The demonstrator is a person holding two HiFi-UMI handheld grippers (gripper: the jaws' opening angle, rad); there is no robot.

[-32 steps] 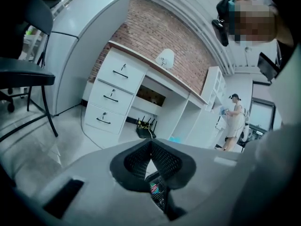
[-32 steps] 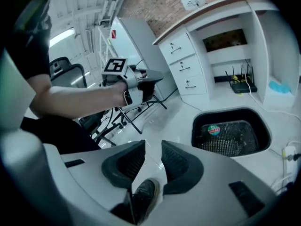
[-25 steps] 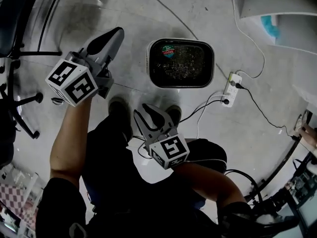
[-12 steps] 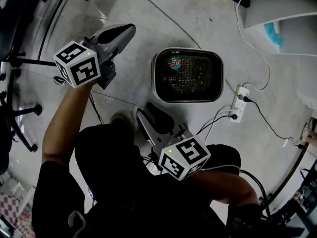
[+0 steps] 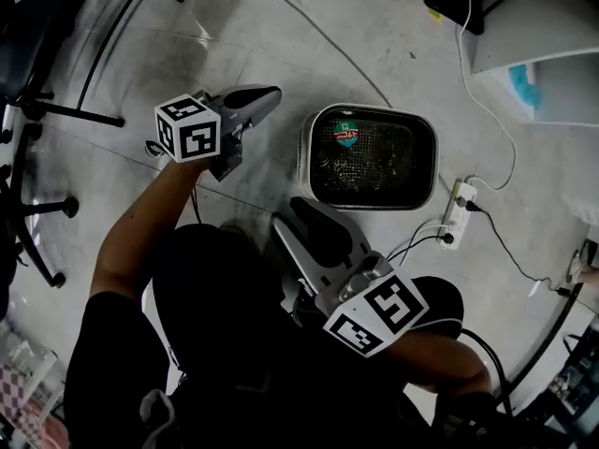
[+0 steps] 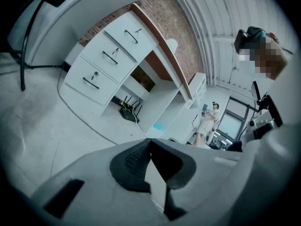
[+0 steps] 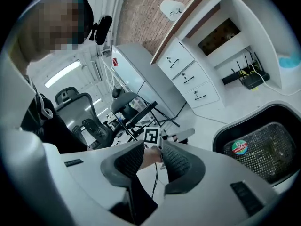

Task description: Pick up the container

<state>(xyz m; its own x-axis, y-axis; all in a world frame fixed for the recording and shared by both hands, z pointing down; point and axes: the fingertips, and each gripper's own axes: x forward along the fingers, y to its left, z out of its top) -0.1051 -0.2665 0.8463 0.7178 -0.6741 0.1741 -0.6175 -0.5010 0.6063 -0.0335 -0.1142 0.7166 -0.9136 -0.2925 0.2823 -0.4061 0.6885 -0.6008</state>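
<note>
The container is a white-rimmed tub with rounded corners that stands on the grey floor. It has a black mesh inside and a round red-and-green sticker. My left gripper hovers just left of it, shut and empty; its jaws meet in the left gripper view. My right gripper hangs near the tub's near-left corner and is open with nothing between its pads. In the right gripper view the container lies to the right of the jaws, apart from them.
A white power strip with black and white cables lies right of the tub. Office chair legs stand at the left. A white desk with drawers and a black router are beyond. A person stands far off.
My left gripper has come down and nearer to the container's left side. My right gripper has moved up a little towards the tub. Neither gripper's jaws have changed.
</note>
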